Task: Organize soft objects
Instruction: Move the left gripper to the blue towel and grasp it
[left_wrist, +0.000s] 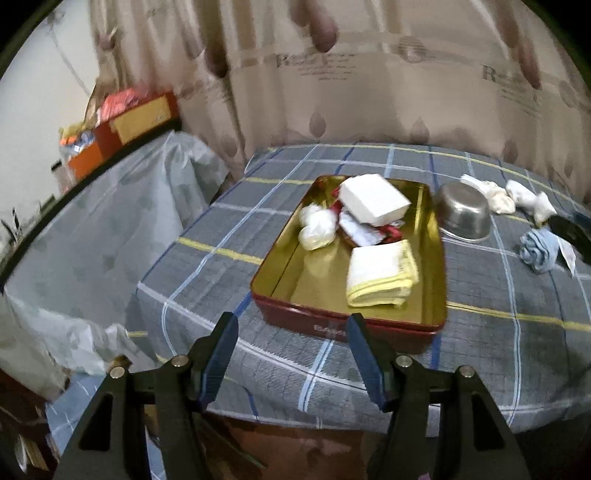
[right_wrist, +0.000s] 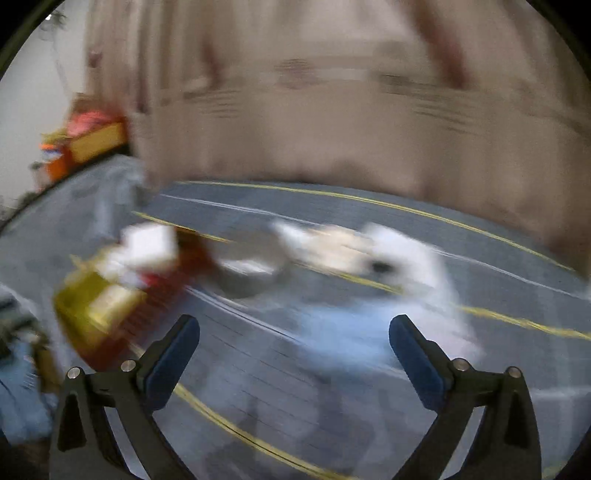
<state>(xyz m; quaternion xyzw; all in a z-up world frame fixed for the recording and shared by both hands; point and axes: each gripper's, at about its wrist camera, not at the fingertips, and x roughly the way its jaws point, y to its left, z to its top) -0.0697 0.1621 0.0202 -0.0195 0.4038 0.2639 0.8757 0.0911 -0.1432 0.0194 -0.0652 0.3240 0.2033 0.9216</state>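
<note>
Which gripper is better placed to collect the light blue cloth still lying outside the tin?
Probably the right gripper: its jaws stand wide open and empty, with the light blue cloth just ahead, though blurred. The left gripper faces the tin, farther from that cloth.

The left wrist picture is fairly sharp, with soft, even room light. The gold inside of the tin (left_wrist: 314, 277) shines a bit, and the metal bowl (left_wrist: 466, 212) has a pale gleam. Shadows are faint. The curtain (left_wrist: 369, 74) at the top looks a little smeared. Both pictures are round and bend at the edges, with black corners. The right wrist picture is badly blurred: everything on the checked cloth (right_wrist: 258, 369) is smeared sideways into streaks. Only the right gripper (right_wrist: 294, 360) at the bottom looks sharp there.
</note>
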